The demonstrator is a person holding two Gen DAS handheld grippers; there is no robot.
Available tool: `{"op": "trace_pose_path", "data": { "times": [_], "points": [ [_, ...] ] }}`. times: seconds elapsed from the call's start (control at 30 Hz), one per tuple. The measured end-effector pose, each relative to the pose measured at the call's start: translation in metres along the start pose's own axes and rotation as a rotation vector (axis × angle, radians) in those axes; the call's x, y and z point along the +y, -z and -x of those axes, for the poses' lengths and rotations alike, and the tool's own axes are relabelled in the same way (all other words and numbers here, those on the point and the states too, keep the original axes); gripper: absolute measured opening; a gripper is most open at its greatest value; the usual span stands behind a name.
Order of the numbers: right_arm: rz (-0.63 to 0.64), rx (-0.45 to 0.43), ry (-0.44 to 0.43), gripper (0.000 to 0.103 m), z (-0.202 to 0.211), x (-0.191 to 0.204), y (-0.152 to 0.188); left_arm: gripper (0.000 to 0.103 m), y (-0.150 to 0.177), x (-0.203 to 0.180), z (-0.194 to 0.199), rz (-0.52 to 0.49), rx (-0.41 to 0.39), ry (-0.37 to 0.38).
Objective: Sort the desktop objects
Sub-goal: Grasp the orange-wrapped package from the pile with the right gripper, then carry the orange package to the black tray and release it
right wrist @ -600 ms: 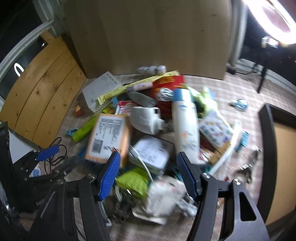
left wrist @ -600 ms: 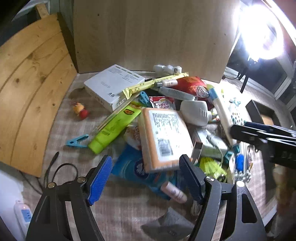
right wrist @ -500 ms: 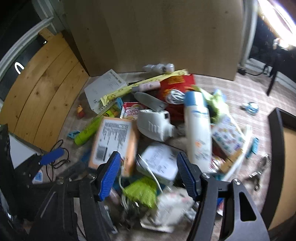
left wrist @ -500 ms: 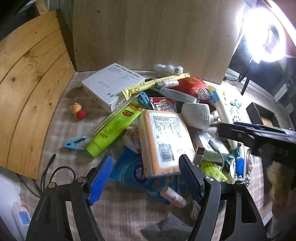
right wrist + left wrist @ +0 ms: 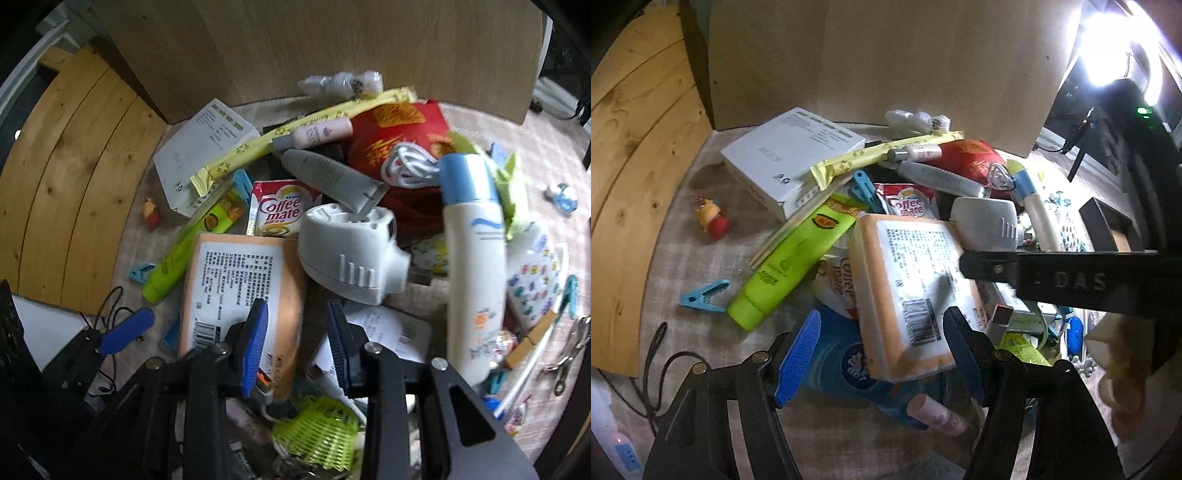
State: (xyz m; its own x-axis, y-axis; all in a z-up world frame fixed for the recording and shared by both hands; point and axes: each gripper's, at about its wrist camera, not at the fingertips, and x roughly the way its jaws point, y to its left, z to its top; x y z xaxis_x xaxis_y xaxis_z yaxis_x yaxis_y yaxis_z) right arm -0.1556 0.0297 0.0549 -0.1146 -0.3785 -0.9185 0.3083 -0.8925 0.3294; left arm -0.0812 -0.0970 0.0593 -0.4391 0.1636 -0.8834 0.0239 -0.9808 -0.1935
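A: Item one, your left: what do you have?

B: Your left gripper (image 5: 881, 352) stands wide, empty, hanging over the near end of the orange-edged packet (image 5: 908, 284). That packet tops the heap, label up, resting on the blue pouch (image 5: 842, 363): an easy first pick.

A: Left of it?

B: Green tube (image 5: 796, 264) slanting off the pile, blue clip (image 5: 703, 297) alone on the cloth, white box (image 5: 792, 157) by the back board (image 5: 886, 62).

A: Item two, middle?

B: White plastic device (image 5: 351, 254), leaning on the packet's right edge.

A: Item three, your right?

B: Your right gripper (image 5: 297, 341) is half-narrowed, straddling the packet's right edge; whether the pads touch it, motion blur hides. Beyond stands the white bottle (image 5: 472, 266), blue-capped, lying lengthwise.
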Motion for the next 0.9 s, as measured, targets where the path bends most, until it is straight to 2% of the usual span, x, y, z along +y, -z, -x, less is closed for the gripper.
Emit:
{"op": "trace_pose_path", "data": {
  "times": [0.1, 0.27, 0.33, 0.4, 0.63, 0.9],
  "points": [
    [-0.029, 0.037, -0.040, 0.032, -0.012, 0.000, -0.003, 0.058, -0.003, 0.002, -0.007, 0.001, 0.013, 0.033],
    [-0.027, 0.044, -0.064, 0.033, -0.020, 0.004, -0.007, 0.053, -0.005, 0.008, -0.022, 0.029, 0.045, 0.093],
    [-0.041, 0.056, -0.084, 0.033, -0.023, 0.004, -0.007, 0.053, -0.004, 0.009, -0.027, 0.045, 0.059, 0.140],
    [-0.053, 0.076, -0.113, 0.035, -0.026, 0.005, -0.007, 0.054, -0.002, 0.006, -0.027, 0.043, 0.058, 0.128],
    [-0.026, 0.077, -0.124, 0.036, -0.022, 0.007, -0.004, 0.053, 0.001, 0.003, -0.017, 0.087, 0.047, 0.115],
    [0.089, 0.014, -0.183, 0.036, 0.022, 0.027, 0.001, 0.053, -0.003, -0.009, 0.035, 0.132, -0.045, 0.053]
  ]
}}
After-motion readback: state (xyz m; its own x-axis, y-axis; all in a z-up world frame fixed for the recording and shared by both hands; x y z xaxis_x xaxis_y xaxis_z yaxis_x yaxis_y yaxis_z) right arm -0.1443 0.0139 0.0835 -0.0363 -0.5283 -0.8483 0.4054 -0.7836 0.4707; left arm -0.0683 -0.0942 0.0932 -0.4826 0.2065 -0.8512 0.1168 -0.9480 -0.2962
